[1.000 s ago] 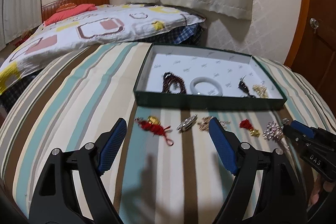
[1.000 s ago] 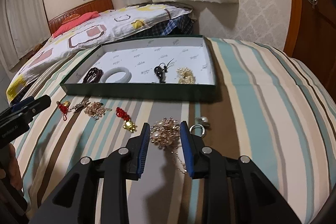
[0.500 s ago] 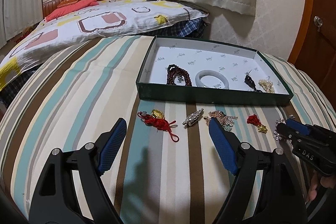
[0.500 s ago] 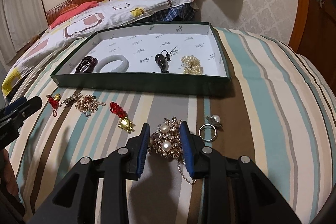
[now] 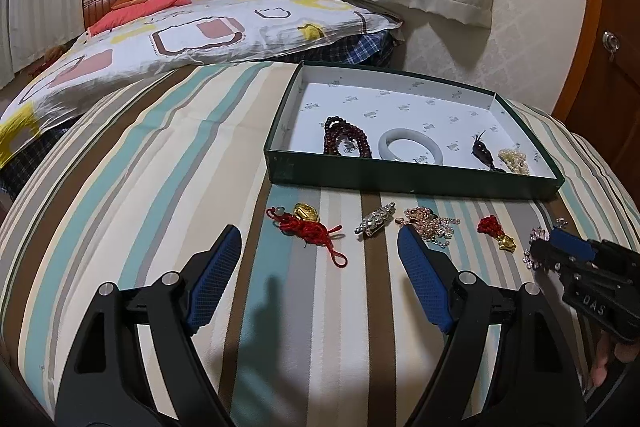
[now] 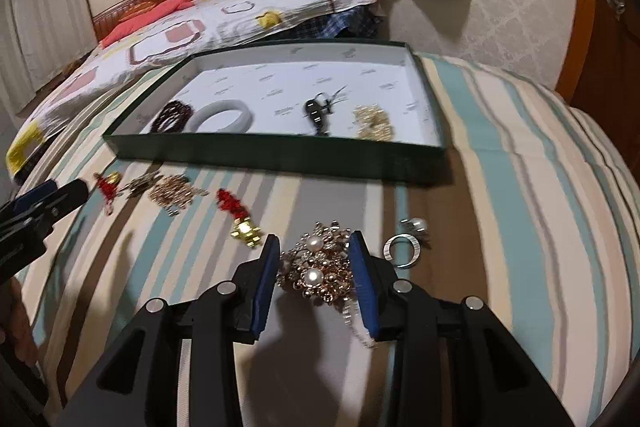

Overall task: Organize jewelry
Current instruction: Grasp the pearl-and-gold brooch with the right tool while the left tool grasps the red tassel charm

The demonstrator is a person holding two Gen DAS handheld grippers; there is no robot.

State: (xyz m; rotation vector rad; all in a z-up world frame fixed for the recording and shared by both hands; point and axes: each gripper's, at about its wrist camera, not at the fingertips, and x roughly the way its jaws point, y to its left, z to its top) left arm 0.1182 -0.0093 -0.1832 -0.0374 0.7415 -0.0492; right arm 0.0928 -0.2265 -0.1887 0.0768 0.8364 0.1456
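Note:
My right gripper (image 6: 314,239) is shut on a gold and pearl brooch (image 6: 320,271), its blue pads against both sides and a thin chain trailing below. The brooch stays sharp while the bedcover around it is blurred. In the left wrist view this gripper (image 5: 556,239) shows at the right with the brooch (image 5: 534,251) at its tips. My left gripper (image 5: 318,233) stands open over the cover with nothing between its fingers, short of a red cord charm (image 5: 308,227), a crystal clip (image 5: 374,221) and a rose-gold chain (image 5: 430,225). The green box (image 5: 400,181) lies beyond.
The box holds a dark bead bracelet (image 5: 348,139), a white bangle (image 5: 384,147), a black pendant (image 5: 480,151) and a pearl pile (image 5: 514,161). A red and gold charm (image 6: 240,219), a silver ring (image 6: 387,251) and a pearl stud (image 6: 416,225) lie near the brooch. A second bed stands behind.
The right gripper has slid further over the brooch, which now fills the gap between slightly wider jaws. The left gripper has hardly moved.

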